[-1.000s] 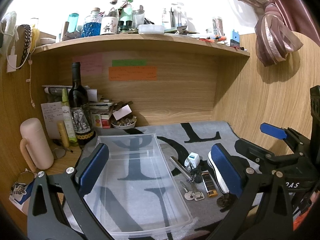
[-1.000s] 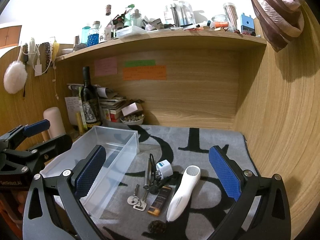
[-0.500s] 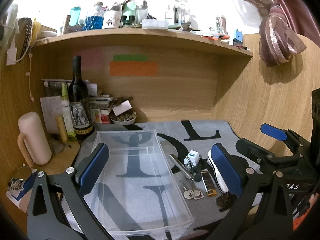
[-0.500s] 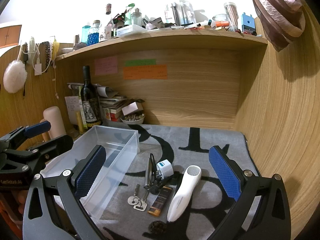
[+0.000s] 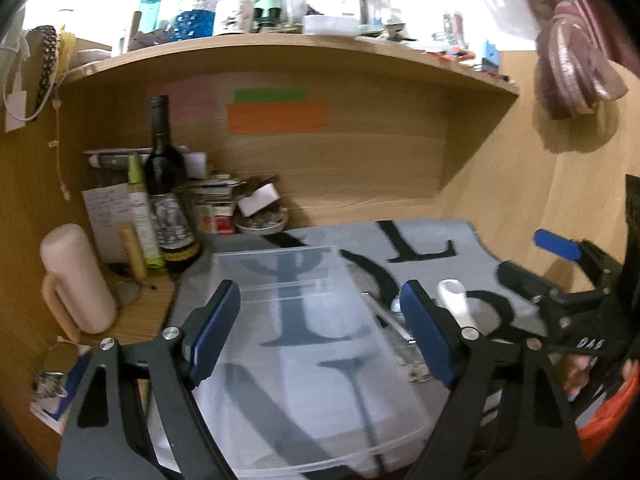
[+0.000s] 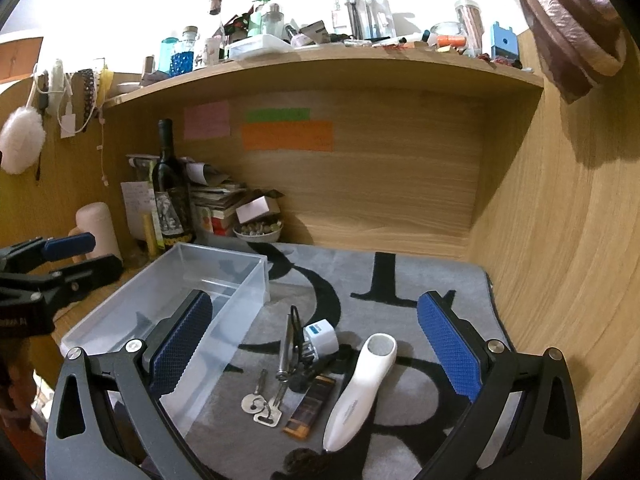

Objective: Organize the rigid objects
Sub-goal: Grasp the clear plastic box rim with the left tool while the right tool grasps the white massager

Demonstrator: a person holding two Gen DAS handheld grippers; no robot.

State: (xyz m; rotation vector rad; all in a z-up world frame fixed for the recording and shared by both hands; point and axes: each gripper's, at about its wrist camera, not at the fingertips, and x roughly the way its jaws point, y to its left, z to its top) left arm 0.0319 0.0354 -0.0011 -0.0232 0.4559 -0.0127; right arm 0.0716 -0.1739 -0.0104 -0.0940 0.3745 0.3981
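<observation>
Since the earlier frame my left gripper (image 5: 320,332) swung right across the clear bin (image 6: 168,300), jaws closing with only the bin under them, nothing pinched. My right gripper (image 6: 316,344) sat wide open, empty. Loose items lay on the grey mat (image 6: 400,280) right of the bin: white handheld device (image 6: 360,388), keys (image 6: 262,404), charger plug (image 6: 320,338), dark lighter (image 6: 310,404). Device's long axis ran near-to-far, slightly tilted, lying between my right fingers (image 6: 448,344) just ahead. Right hand was nearer; my guess was it should grab across the device's width, then carry left to the bin.
</observation>
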